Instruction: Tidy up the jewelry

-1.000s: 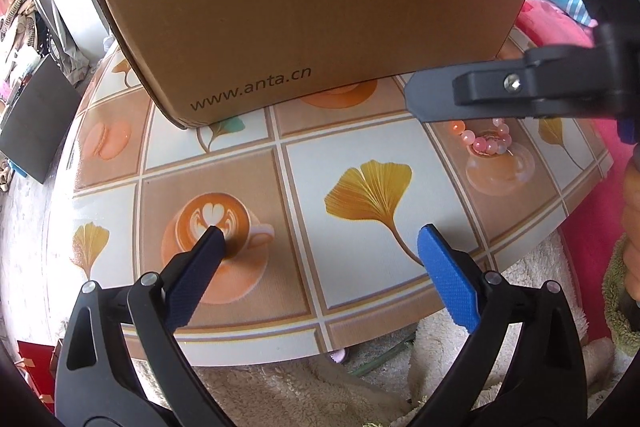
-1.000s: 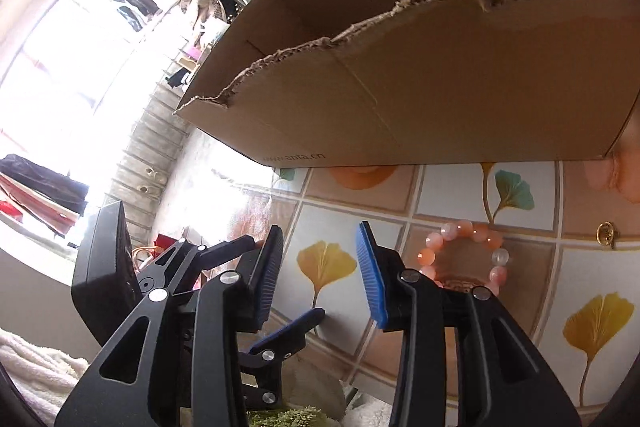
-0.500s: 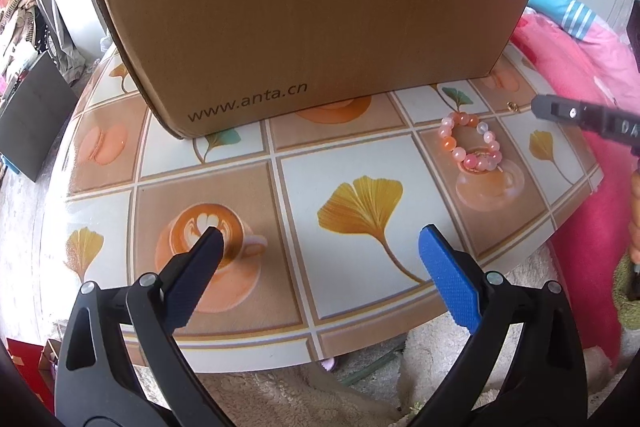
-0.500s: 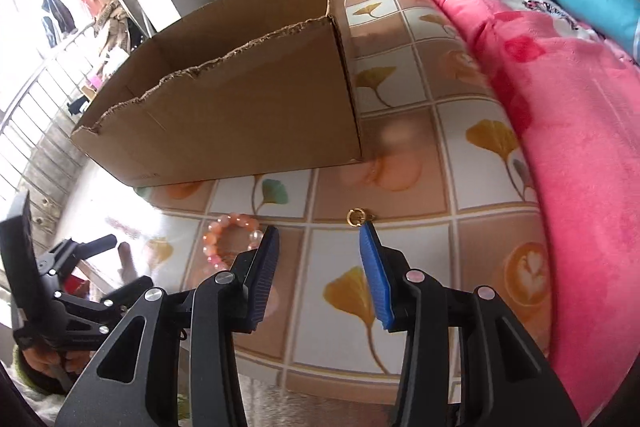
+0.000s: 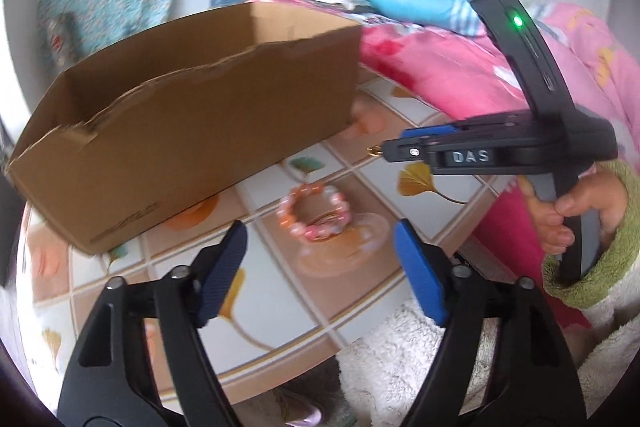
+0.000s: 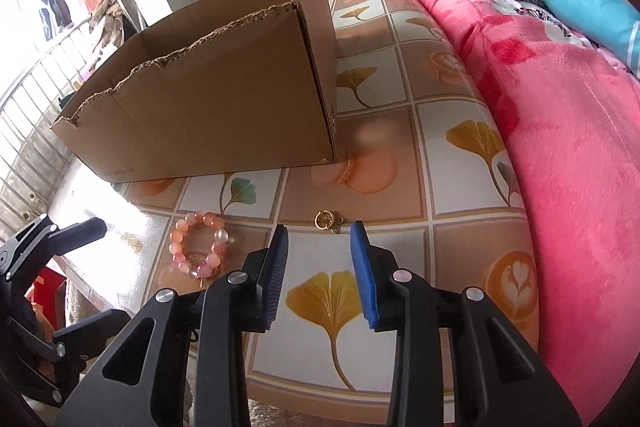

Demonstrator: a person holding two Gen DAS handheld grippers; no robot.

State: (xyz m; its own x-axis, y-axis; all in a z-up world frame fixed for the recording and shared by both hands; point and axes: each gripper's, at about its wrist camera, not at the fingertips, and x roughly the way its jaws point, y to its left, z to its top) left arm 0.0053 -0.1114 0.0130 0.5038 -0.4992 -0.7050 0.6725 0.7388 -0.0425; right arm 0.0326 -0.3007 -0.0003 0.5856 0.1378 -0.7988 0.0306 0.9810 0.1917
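**Both grippers now lined up on jewelry, nothing grabbed yet**

Since 1 s ago both cams have swung right: L view went from facing the box front to looking over the bracelet, R view from under the box wall to the gold piece.

L wrist view: left gripper (image 5: 320,267) is spread wide, holding nothing. Pink bead bracelet (image 5: 314,213) lies flat on the tiled table (image 5: 280,315), just ahead of and between the blue pads (image 5: 420,275), slightly toward the left pad. It's a ring, so no real long axis. Cardboard box (image 5: 192,131) sits beyond it, open top. Right gripper (image 5: 390,155) crosses from the right, tip near a small gold ring (image 5: 374,151), mostly hidden here. Frame is motion-blurred.

R wrist view: right gripper (image 6: 319,259) is parted, empty. Gold ring (image 6: 327,221) lies on the table just ahead of the tips, centred in the gap, not touching. Bracelet (image 6: 198,245) is well off to the left, so the L gripper is nearer it; R is nearer the ring.

This view shows the ring clearly plus a small charm on it; the L view doesn't. L view alone shows the person's right hand (image 5: 576,211).
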